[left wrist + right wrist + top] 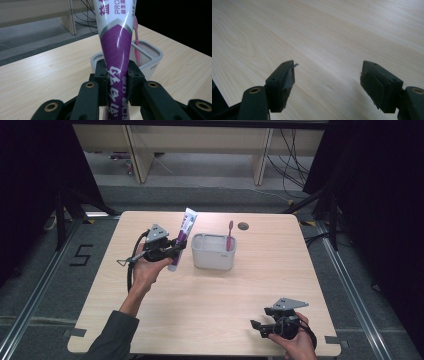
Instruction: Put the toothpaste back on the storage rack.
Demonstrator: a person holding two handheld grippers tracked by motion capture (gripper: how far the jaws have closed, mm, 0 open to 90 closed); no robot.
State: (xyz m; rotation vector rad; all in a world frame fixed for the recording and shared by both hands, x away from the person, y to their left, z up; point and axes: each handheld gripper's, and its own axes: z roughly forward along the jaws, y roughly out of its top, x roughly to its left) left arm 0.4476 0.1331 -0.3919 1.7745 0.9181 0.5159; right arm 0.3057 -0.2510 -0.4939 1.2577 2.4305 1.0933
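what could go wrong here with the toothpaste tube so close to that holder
1. The left tongs grip the toothpaste tube low on its body, so its long upper part may tilt or slip on the glossy skin.
2. The tube is beside the grey holder; a sideways swing could knock its wall and shove it.
3. The pink toothbrush stands upright in the holder and might be bumped when the tube goes in.

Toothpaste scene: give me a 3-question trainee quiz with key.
1. True or false: the left gripper is shut on the toothpaste.
2. What stands in the holder? A) toothbrush B) comb C) razor
3. Are the right gripper fingers open or shut?

Key: 1 true, the fingers press the tube on both sides. 2 A, a pink toothbrush. 3 Open, with only bare table between them.
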